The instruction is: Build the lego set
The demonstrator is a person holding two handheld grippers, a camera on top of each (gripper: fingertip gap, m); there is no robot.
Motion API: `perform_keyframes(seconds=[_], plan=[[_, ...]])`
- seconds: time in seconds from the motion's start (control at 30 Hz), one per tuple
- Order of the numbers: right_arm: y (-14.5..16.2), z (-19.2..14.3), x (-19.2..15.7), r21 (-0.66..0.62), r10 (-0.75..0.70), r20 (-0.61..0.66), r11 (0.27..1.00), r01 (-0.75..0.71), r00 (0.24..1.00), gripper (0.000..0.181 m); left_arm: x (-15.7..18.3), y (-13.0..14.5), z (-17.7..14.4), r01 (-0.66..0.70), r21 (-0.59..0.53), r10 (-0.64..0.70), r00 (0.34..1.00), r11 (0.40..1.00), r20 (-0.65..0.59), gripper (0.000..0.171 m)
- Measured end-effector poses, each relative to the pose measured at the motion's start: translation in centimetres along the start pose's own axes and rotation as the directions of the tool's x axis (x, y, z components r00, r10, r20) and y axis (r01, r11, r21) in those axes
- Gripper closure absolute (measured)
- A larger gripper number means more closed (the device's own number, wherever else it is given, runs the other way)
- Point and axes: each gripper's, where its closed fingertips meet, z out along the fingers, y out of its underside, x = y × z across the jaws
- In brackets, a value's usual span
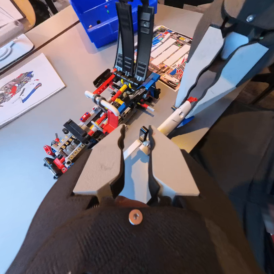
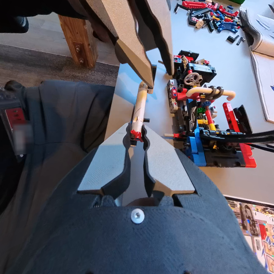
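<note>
A half-built lego car chassis (image 1: 112, 102) in red, blue, yellow and black lies on the grey table (image 1: 71, 62); it also shows in the right wrist view (image 2: 198, 112). My right gripper (image 2: 135, 131) is shut on the red-tipped end of a long white panel piece (image 2: 140, 106) and holds it near the table's front edge. My left gripper (image 1: 136, 130) is open. The far end of the white panel (image 1: 176, 117) rests against the inner face of its right finger (image 1: 163, 155), beside a small black part (image 1: 143, 133). In the right wrist view the left gripper (image 2: 160, 78) reaches in from above.
An instruction booklet (image 1: 29, 89) lies to the left, a sticker sheet (image 1: 170, 51) and a blue bin (image 1: 100, 22) behind the chassis. Two long black panels (image 1: 130, 44) stand up from the model. A pile of loose parts (image 2: 215, 16) lies farther off. A person's dark-clothed lap (image 2: 59, 133) is at the table's edge. The gap from one gripper's tips to the other's is roughly 7 cm.
</note>
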Motion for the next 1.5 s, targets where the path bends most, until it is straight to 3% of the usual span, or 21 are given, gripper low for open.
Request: perform_keyframes(seconds=[0.17,0.27,0.33,0.4,0.57,0.7,0.8,0.97,1.23,1.3,1.5], plan=[[0.1,0.2,0.7,0.002,0.011,0.0,1.0,-0.011,1.0,0.169,-1.2,0.8,-0.2,0.2,0.01,-0.199,0.977,0.98,-0.08,0.157],[0.1,0.4,0.9,0.015,0.023,0.003,1.0,-0.023,1.0,0.169,-2.0,1.5,-0.3,0.344,0.007,-0.34,0.93,0.939,-0.142,0.145],[0.2,0.5,0.9,0.012,0.02,0.0,1.0,-0.02,1.0,0.169,-2.0,1.8,-0.5,0.368,-0.007,-0.363,0.913,0.93,-0.184,0.138],[0.1,0.4,1.2,0.021,0.018,-0.011,1.0,-0.017,1.0,0.17,-2.8,2.2,-1.1,0.313,-0.011,-0.311,0.939,0.95,-0.148,0.128],[0.0,0.3,1.6,0.041,0.054,0.004,0.998,-0.054,0.999,0.169,-9.0,4.9,-3.0,0.209,-0.079,-0.195,0.968,0.975,0.156,0.134],[-1.1,0.4,1.8,0.077,0.071,0.017,0.994,-0.072,0.997,0.17,-8.1,2.9,-5.2,0.066,-0.011,-0.065,0.994,0.998,0.089,0.132],[-1.9,0.8,2.5,0.082,0.073,0.005,0.994,-0.073,0.997,0.17,-7.1,1.2,-6.2,-0.071,0.008,0.069,0.991,0.997,0.112,0.134],[-2.3,1.9,2.8,0.097,0.082,0.01,0.992,-0.083,0.997,0.17,-3.0,-0.5,-4.4,-0.155,0.035,0.154,0.987,0.987,0.039,0.136],[-1.6,3.1,3.5,0.049,0.073,-0.033,0.996,-0.071,0.997,0.17,-1.8,1.6,1.2,-0.362,-0.158,0.375,0.925,0.919,0.06,0.138],[-1.0,3.2,3.9,0.018,0.07,-0.07,0.997,-0.069,0.995,0.169,-2.2,2.2,1.8,-0.363,-0.191,0.379,0.924,0.912,0.053,0.146],[-0.8,3.0,4.0,0.019,0.059,-0.082,0.998,-0.058,0.995,0.169,-1.8,2.0,2.4,-0.333,-0.163,0.336,0.942,0.928,-0.01,0.144]])
